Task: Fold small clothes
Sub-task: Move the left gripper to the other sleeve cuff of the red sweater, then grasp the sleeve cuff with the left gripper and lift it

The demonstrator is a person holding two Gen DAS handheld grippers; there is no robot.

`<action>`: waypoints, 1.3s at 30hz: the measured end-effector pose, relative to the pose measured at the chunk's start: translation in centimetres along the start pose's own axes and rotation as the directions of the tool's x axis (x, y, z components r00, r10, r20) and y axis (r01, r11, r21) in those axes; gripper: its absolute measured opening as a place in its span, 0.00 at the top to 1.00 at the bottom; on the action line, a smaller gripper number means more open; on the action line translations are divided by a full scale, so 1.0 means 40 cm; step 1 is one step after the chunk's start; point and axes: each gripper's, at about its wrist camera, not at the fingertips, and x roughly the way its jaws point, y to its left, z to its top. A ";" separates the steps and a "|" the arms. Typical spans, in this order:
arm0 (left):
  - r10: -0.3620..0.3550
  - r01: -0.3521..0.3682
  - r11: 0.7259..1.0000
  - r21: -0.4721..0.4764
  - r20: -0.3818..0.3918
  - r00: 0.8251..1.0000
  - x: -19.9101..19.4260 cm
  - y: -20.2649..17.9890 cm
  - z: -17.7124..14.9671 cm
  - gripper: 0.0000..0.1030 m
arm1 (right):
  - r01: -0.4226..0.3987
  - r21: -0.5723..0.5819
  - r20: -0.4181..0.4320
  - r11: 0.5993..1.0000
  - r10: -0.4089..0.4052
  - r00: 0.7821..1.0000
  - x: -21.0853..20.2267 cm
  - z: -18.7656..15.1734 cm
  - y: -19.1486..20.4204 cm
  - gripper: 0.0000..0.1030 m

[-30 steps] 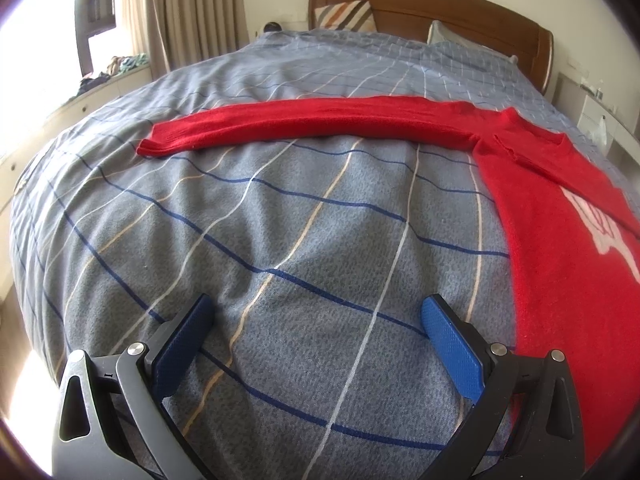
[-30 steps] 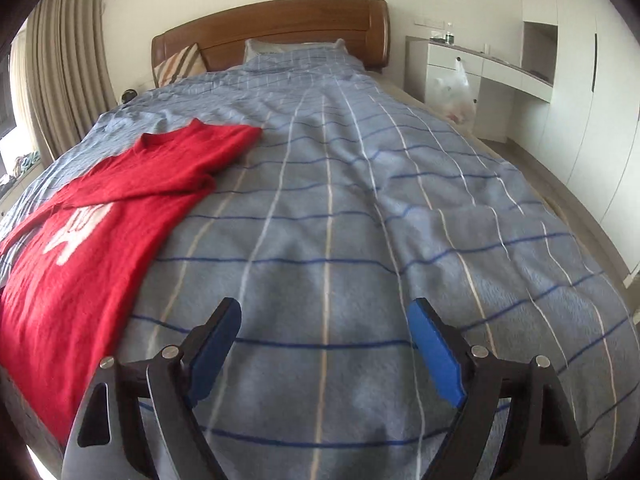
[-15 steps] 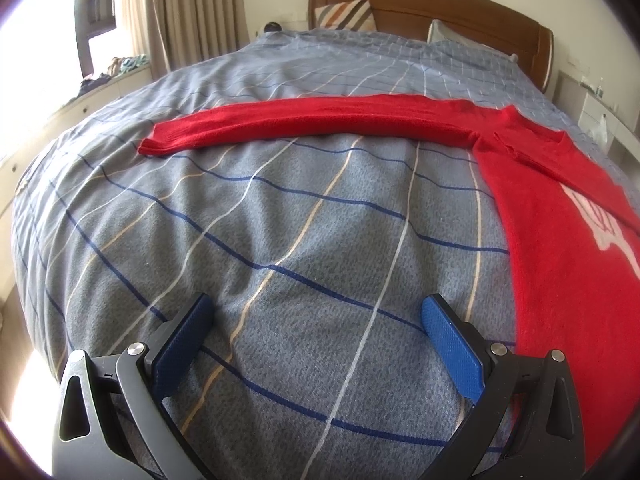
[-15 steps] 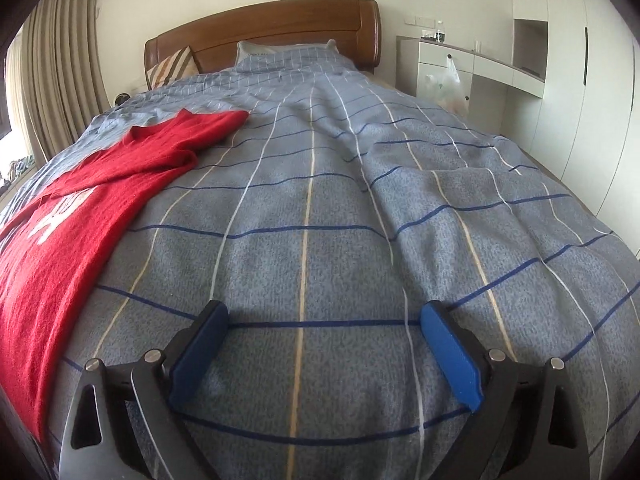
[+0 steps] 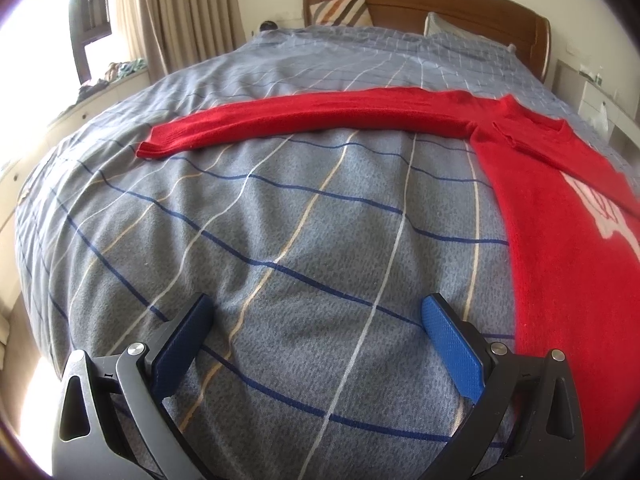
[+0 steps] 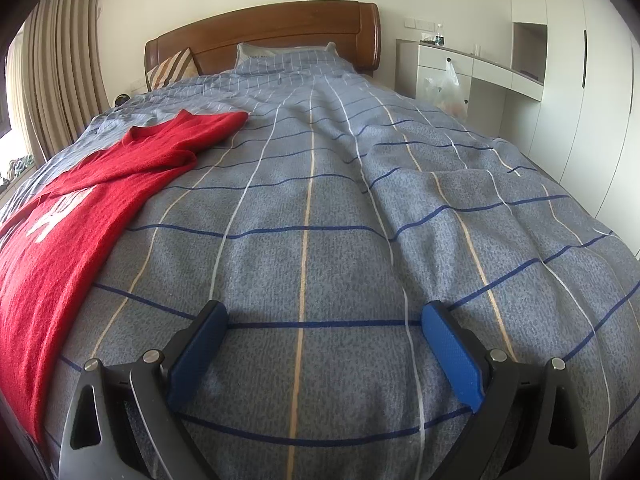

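Right claw (image 6: 323,322) now lower over the plaid duvet (image 6: 360,208), both claws gaping and empty, as a soft, light red sweater (image 5: 560,216) lies between them, its sleeve (image 5: 304,118) ahead of left claw (image 5: 316,314), best pinched at cuff.

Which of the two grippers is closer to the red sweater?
Left. The left gripper has the red sweater right beside its right finger. The right gripper sits farther off, the sweater well to its left.
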 end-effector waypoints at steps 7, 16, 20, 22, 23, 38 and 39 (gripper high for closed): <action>-0.103 0.101 0.995 -0.017 -0.102 0.989 -0.015 0.036 0.062 0.00 | 0.000 0.000 0.000 1.000 0.000 1.000 0.001 0.000 0.001 0.06; -0.260 0.210 0.915 -0.345 -0.106 0.960 0.038 0.326 0.281 0.01 | 0.002 -0.001 0.000 1.000 -0.002 1.000 0.000 -0.001 0.002 0.05; -0.194 0.083 0.850 -0.520 -0.162 0.967 0.143 0.467 0.305 0.04 | 0.003 -0.002 0.001 1.000 -0.003 1.000 -0.001 -0.001 0.002 0.05; -0.194 0.061 0.827 -0.559 -0.182 0.964 0.181 0.492 0.306 0.18 | 0.003 -0.002 0.001 1.000 -0.003 1.000 -0.001 -0.001 0.002 0.05; -0.202 0.060 0.827 -0.560 -0.196 0.960 0.200 0.491 0.310 0.20 | 0.003 -0.002 0.001 1.000 -0.003 1.000 0.000 -0.001 0.002 0.05; -0.155 0.147 0.964 -0.222 -0.020 0.988 0.077 0.182 0.644 0.97 | 0.017 -0.009 -0.003 1.000 -0.017 1.000 -0.003 0.000 0.000 0.05; -0.186 0.184 0.969 -0.166 0.000 0.982 0.046 0.113 0.678 0.97 | 0.019 -0.011 -0.004 1.000 -0.019 1.000 -0.001 0.002 0.000 0.05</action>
